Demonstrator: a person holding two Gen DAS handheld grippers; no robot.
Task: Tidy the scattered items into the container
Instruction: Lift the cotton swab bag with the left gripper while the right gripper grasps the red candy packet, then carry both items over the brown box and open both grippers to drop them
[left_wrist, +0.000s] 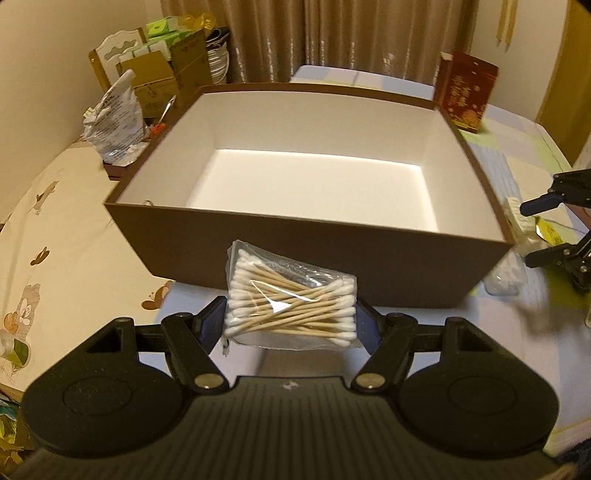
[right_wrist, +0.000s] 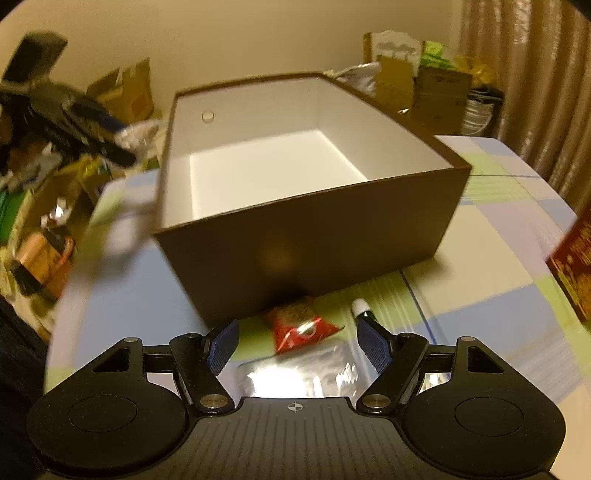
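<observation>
Brown cardboard box with white lining (left_wrist: 317, 236): set on the checked tablecloth (right_wrist: 480, 236), nothing seen inside. Clear bag of wooden cotton swabs (left_wrist: 291, 306): clamped in the left gripper (left_wrist: 291, 317), before the near wall. Red snack packet (right_wrist: 301, 326) and white-capped tube (right_wrist: 362, 308): shown by the right wrist view only, between the spread fingers of the right gripper (right_wrist: 299, 343), untouched.

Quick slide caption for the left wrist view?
Left gripper holds a bag of cotton swabs just short of the empty brown box.
</observation>
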